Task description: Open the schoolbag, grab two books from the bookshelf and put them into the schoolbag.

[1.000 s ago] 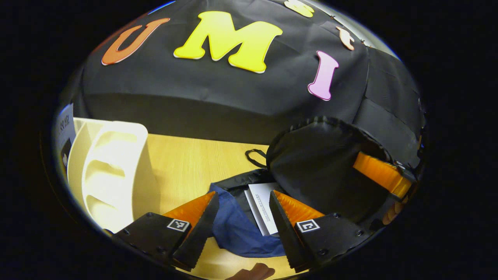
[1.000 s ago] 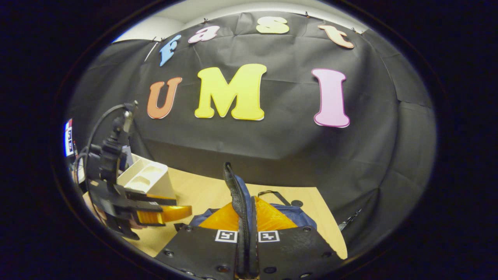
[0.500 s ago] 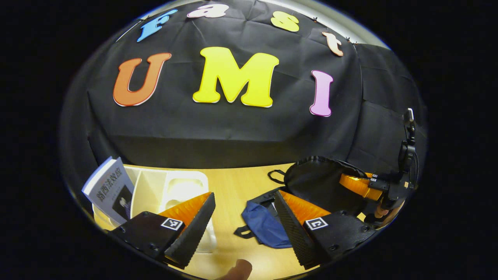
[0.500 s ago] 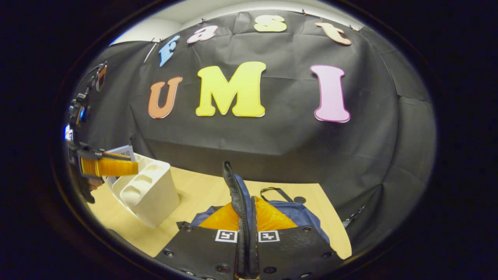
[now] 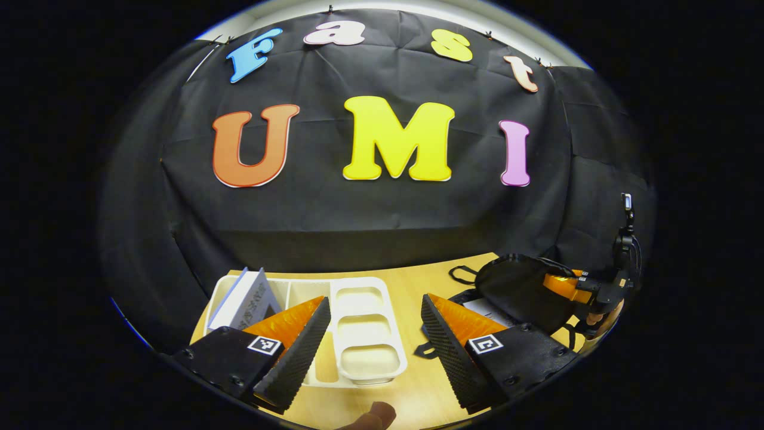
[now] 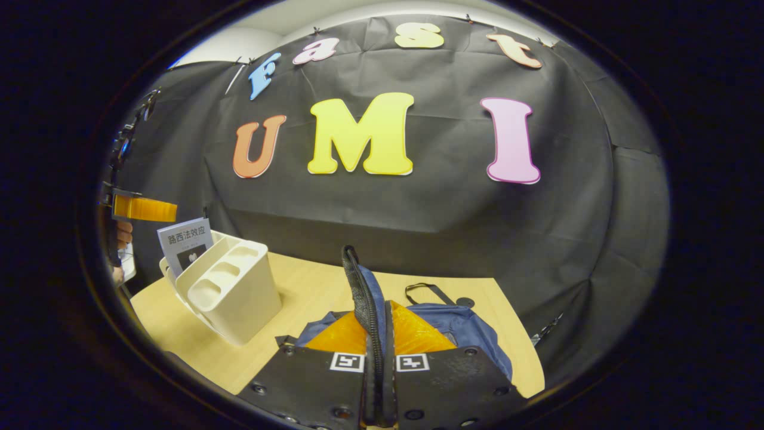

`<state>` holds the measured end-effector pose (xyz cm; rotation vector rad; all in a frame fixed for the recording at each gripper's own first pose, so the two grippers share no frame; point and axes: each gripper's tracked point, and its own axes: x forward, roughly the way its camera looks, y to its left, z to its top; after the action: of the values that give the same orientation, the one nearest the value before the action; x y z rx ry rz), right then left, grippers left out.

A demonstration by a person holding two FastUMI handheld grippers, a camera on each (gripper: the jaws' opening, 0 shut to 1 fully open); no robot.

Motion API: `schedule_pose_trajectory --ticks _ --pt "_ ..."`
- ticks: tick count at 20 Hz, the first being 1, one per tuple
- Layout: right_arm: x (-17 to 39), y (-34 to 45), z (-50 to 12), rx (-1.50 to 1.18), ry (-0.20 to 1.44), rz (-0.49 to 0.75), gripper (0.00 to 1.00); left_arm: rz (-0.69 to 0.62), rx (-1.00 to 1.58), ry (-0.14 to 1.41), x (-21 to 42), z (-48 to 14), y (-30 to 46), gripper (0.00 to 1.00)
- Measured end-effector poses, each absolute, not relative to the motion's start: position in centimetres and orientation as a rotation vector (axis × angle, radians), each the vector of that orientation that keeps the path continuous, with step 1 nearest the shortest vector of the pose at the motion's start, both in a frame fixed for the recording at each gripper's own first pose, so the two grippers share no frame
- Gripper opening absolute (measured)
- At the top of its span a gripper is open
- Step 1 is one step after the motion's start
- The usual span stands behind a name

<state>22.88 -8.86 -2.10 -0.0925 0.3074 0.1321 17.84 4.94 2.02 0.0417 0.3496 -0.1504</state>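
the schoolbag (image 6: pixel 459 325) lies on the counter (image 6: pixel 310 292) just past the right gripper (image 6: pixel 377 334), whose fingers pinch the bag's zippered flap (image 6: pixel 358 286) and hold it upright. in the left gripper view the flap stands open over a white book (image 5: pixel 486 309) inside the bag, beyond the right finger. the left gripper (image 5: pixel 373 337) has its fingers spread wide, holding nothing, above the white bookshelf (image 5: pixel 364 325); a book (image 5: pixel 248 301) stands in the shelf behind the left finger.
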Motion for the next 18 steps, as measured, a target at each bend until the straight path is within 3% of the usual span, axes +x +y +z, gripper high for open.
schedule_pose_trajectory --ticks 7,10,13,14,18 --pt "22.1 -7.5 -2.5 -0.106 0.272 0.14 0.05 0.042 0.204 0.406 18.1 3.4 14.7 1.0" --pt "21.9 -7.3 -3.3 -0.094 0.273 0.145 0.05 0.075 0.231 0.457 19.0 2.6 17.0 0.95" --pt "21.8 -6.9 -3.6 -0.081 0.272 0.15 0.05 0.103 0.216 0.5 20.8 1.4 19.0 0.99" --pt "21.7 -6.9 -3.9 -0.082 0.272 0.153 0.05 0.112 0.202 0.515 21.4 0.8 19.5 0.95" --pt "21.5 -6.7 -4.1 -0.076 0.266 0.168 0.05 0.126 0.169 0.613 24.1 -2.8 21.9 0.95"
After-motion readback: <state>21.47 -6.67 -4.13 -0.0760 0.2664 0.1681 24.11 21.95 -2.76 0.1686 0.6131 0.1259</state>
